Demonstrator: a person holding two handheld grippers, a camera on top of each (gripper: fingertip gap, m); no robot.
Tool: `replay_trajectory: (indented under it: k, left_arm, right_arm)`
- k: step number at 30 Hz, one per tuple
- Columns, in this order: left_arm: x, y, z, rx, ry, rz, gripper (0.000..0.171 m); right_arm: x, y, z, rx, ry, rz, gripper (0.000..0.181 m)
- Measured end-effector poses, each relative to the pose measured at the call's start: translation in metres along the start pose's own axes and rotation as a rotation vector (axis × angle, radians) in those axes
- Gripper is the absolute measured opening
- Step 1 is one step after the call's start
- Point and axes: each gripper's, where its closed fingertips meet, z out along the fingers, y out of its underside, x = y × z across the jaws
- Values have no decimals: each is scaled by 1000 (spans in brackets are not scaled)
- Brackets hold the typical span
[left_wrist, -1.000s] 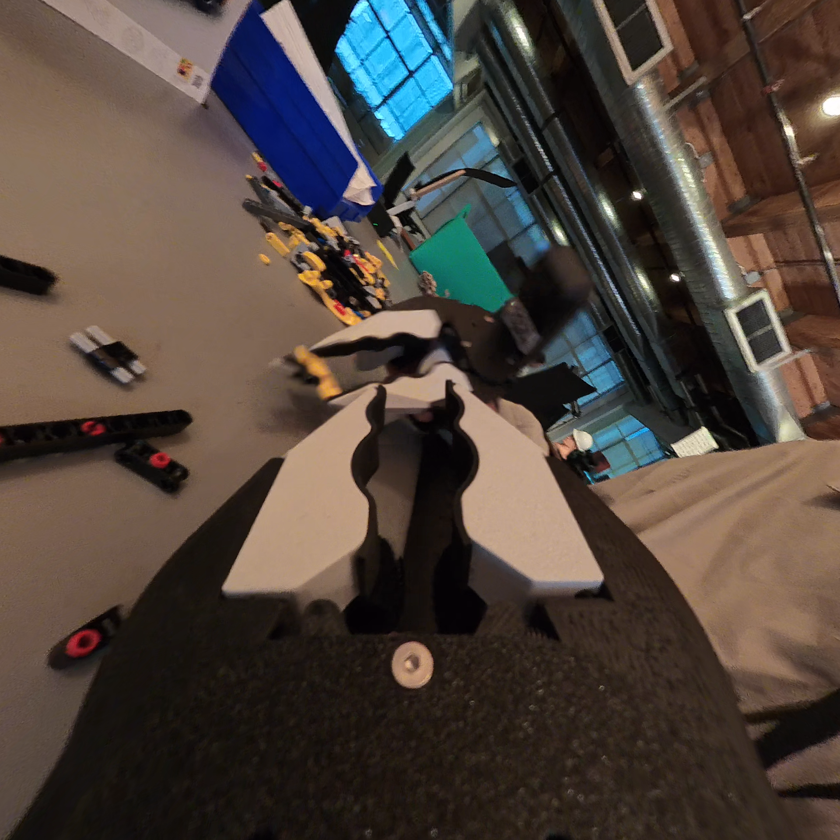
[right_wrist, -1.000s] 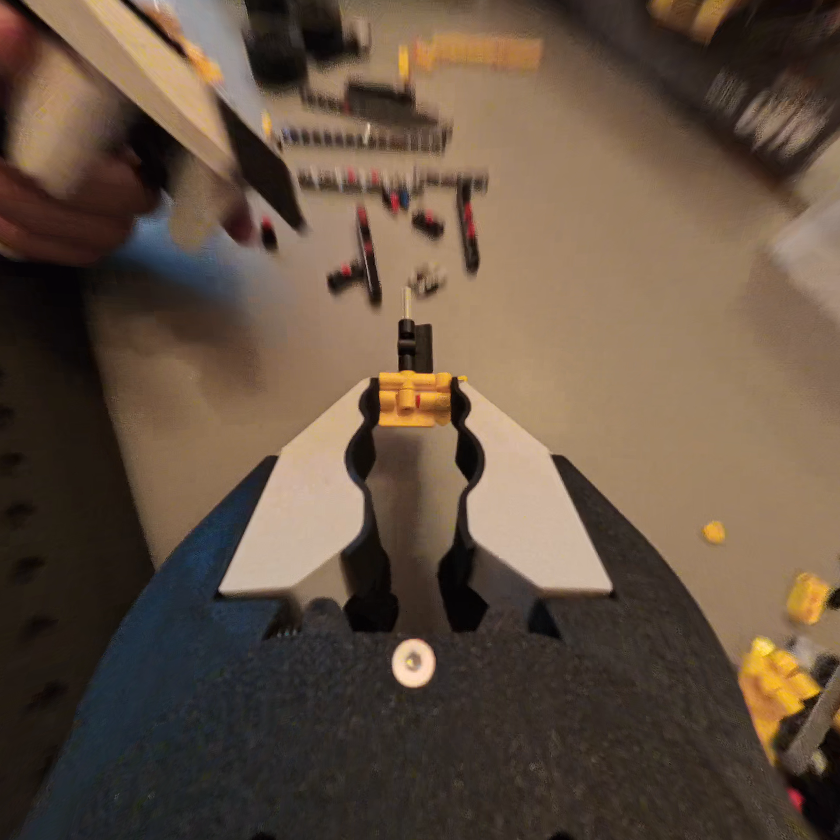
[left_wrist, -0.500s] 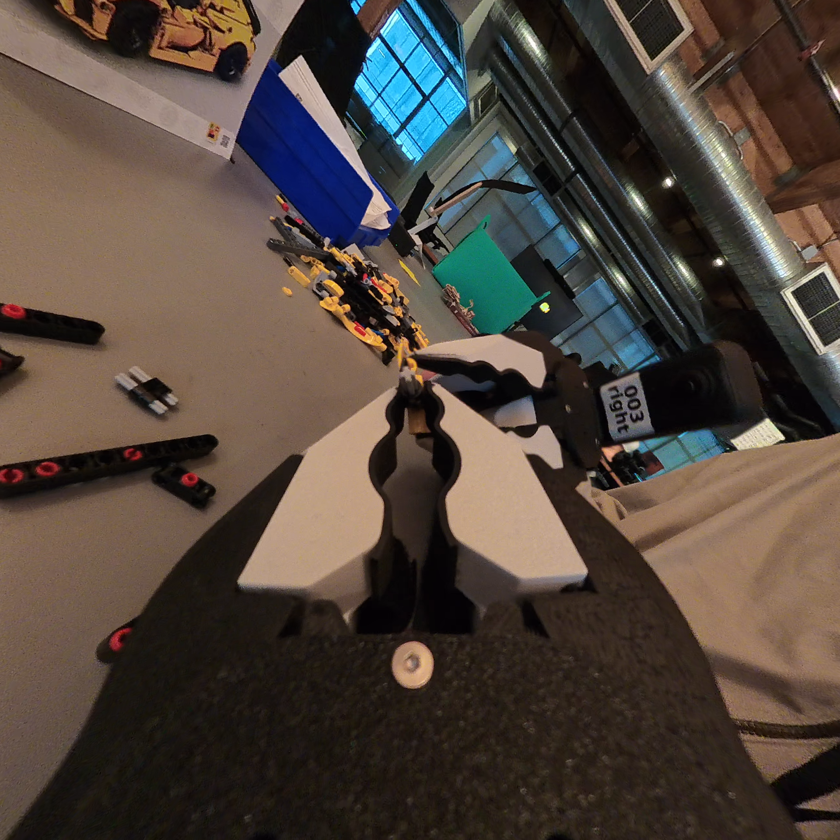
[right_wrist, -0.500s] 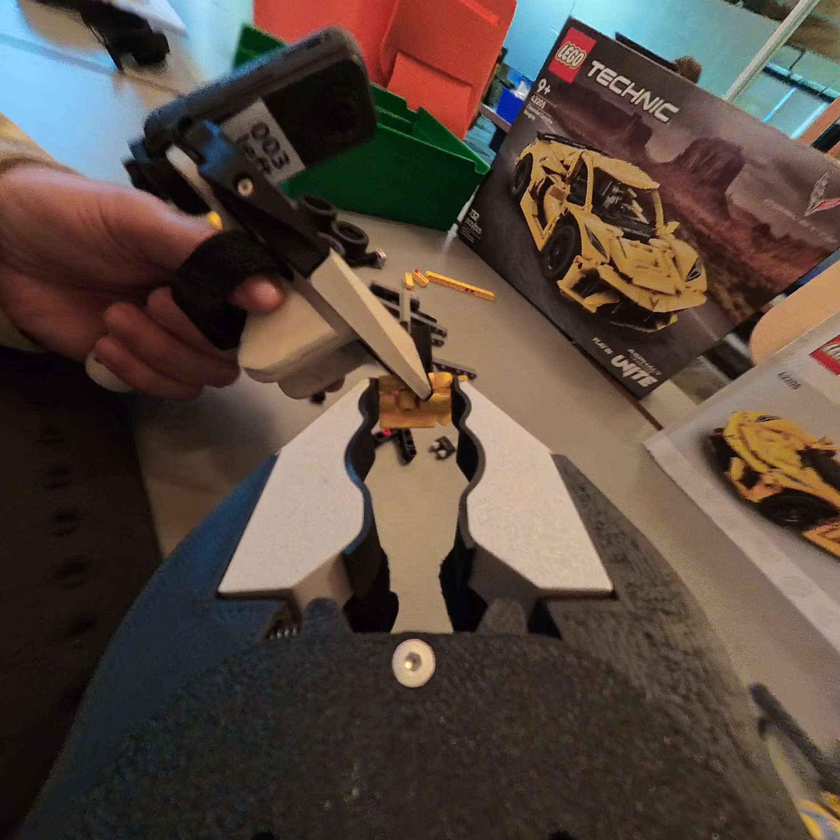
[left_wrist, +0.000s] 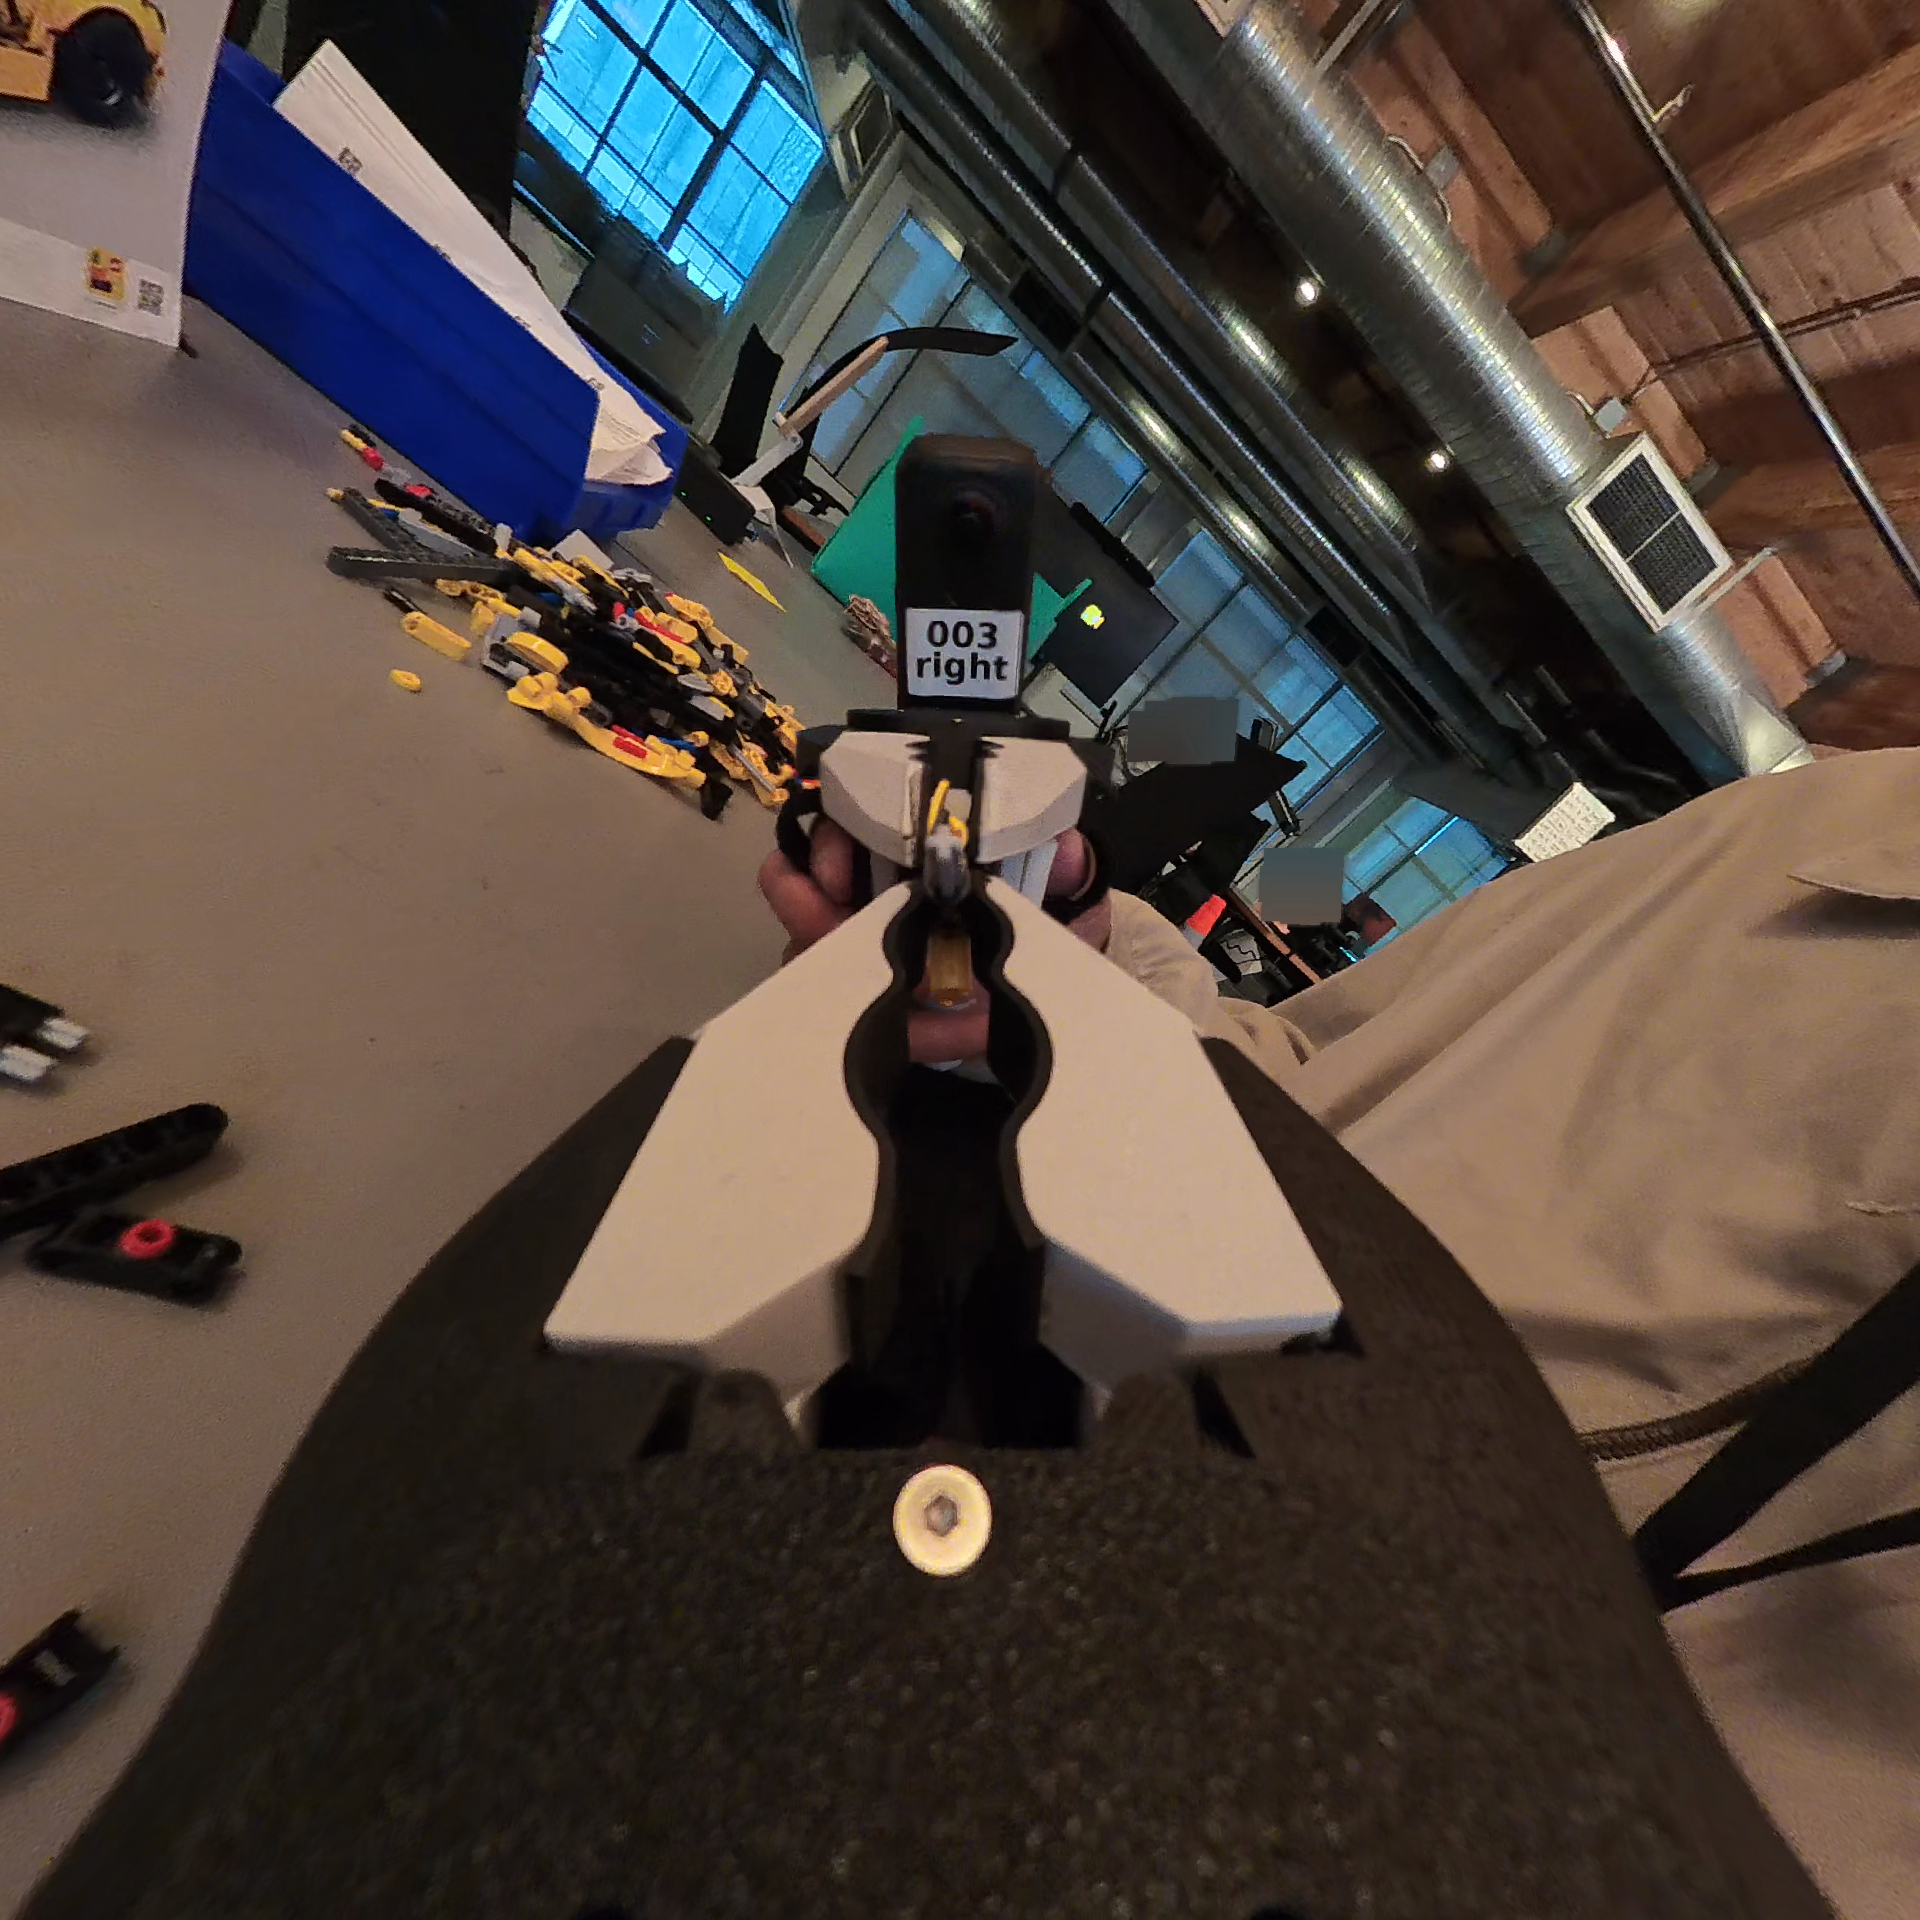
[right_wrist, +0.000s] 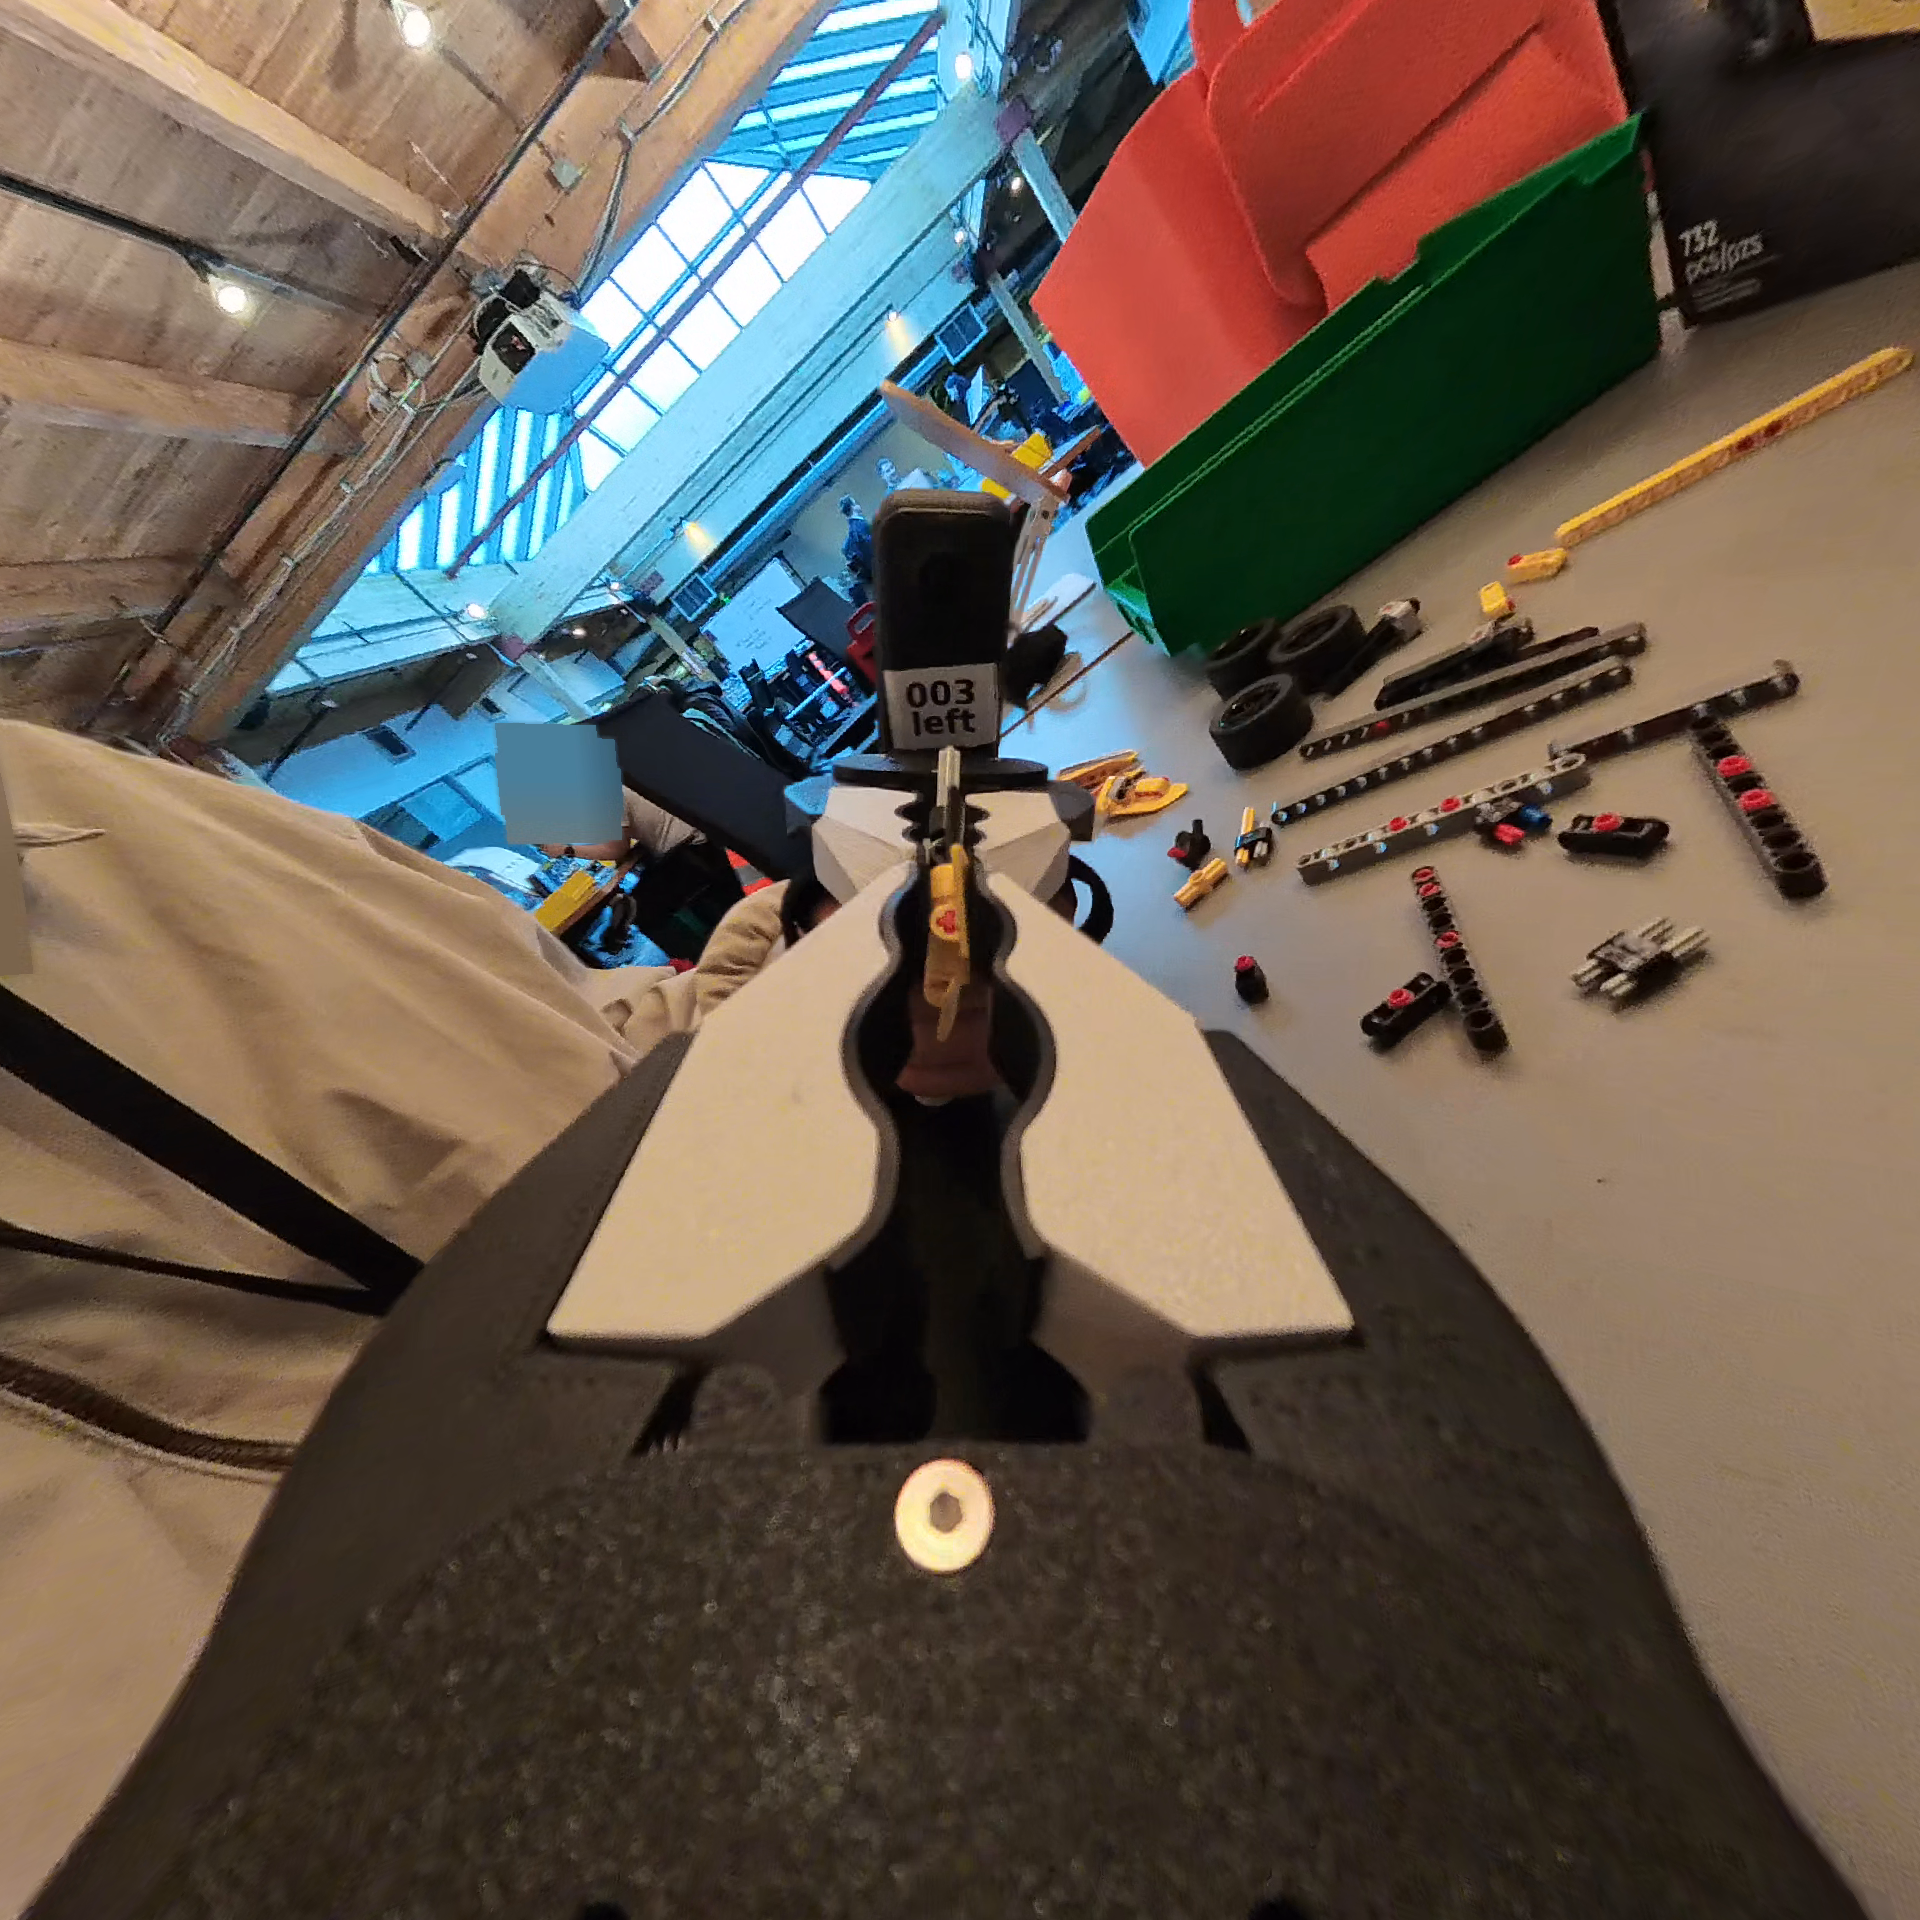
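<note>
My two grippers meet tip to tip in the air above the grey table (left_wrist: 260, 883). My left gripper (left_wrist: 945, 896) is shut on a small tan and grey piece (left_wrist: 950, 966). My right gripper (right_wrist: 945, 883) is shut on a yellow brick assembly (right_wrist: 945, 914) with a red pin. The assembly's grey axle (right_wrist: 948, 779) runs in between the left gripper's fingers (right_wrist: 862, 847). In the left wrist view the right gripper (left_wrist: 951, 805) faces me, held by a hand (left_wrist: 810, 883). I cannot tell whether the two pieces are joined.
A pile of yellow and black parts (left_wrist: 623, 665) lies by a blue bin (left_wrist: 395, 312). Black beams with red pins (left_wrist: 135, 1247) lie at the left. On the right side are black wheels (right_wrist: 1278, 675), long beams (right_wrist: 1455, 810), a green bin (right_wrist: 1382, 468) and a person's beige clothing (left_wrist: 1558, 1143). Both grippers' tips are close together, under 4 cm apart.
Both grippers swung from pointing down at the table to face each other head on. The left gripper's tips closed in on the end of the yellow assembly held by the right.
</note>
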Motion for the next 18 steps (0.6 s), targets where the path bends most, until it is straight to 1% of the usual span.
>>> replay_trajectory:
  k: [2,6,9,11,14,18]
  left_arm:
    - [-4,1,1,-5,-34,20,7]
    - [-4,0,0,-5,-50,49,7]
    - [-3,1,1,-13,-50,63,7]
    - [-3,2,1,-20,-57,69,7]
    - [-4,4,1,-27,-55,53,8]
    - [-2,5,2,-36,-46,63,8]
  right_arm:
    - [5,0,-1,-1,-7,52,6]
    - [4,-2,-2,7,-56,119,6]
    - [3,-1,-3,-12,-75,119,5]
    - [4,-1,-6,-42,-54,91,5]
    - [6,1,-6,-54,-67,119,5]
    - [4,1,-9,-91,-59,88,5]
